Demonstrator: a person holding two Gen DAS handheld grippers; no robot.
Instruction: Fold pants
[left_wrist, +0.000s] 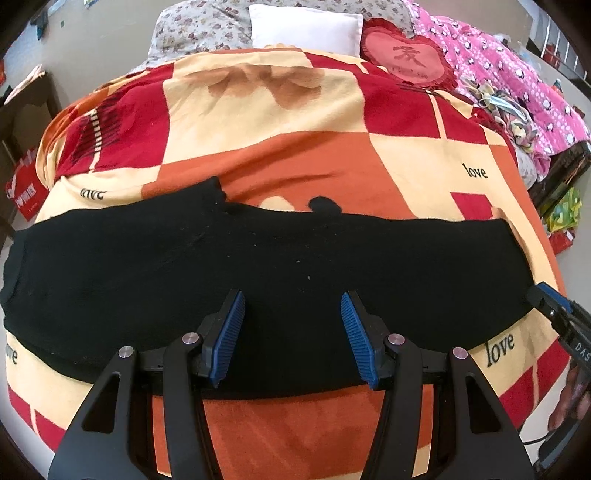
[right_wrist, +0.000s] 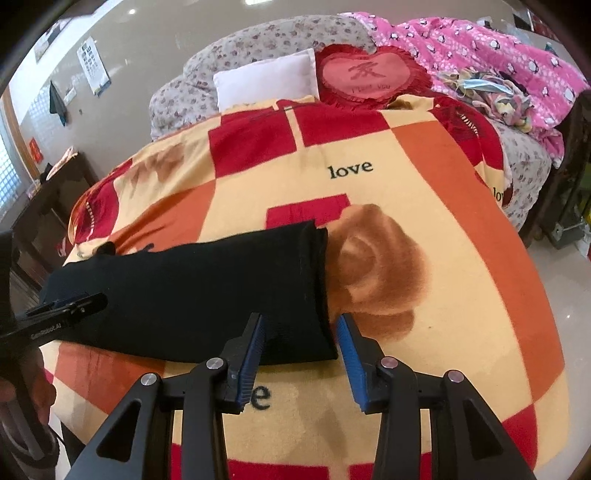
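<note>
Black pants (left_wrist: 258, 266) lie flat across the bed, folded lengthwise into one long band. My left gripper (left_wrist: 291, 306) is open above the band's near edge, around its middle. My right gripper (right_wrist: 301, 328) is open at the right end of the pants (right_wrist: 207, 291), its fingers on either side of the near corner of the leg hems. The right gripper shows at the right edge of the left wrist view (left_wrist: 554, 299). The left gripper shows at the left edge of the right wrist view (right_wrist: 62, 306).
The bed carries a red, orange and cream checked blanket (left_wrist: 332, 155) with "love" printed on it. At its head are a white pillow (left_wrist: 306, 29), a red heart cushion (left_wrist: 406, 55) and a pink quilt (left_wrist: 517, 85). A dark wooden table (right_wrist: 51, 206) stands left of the bed.
</note>
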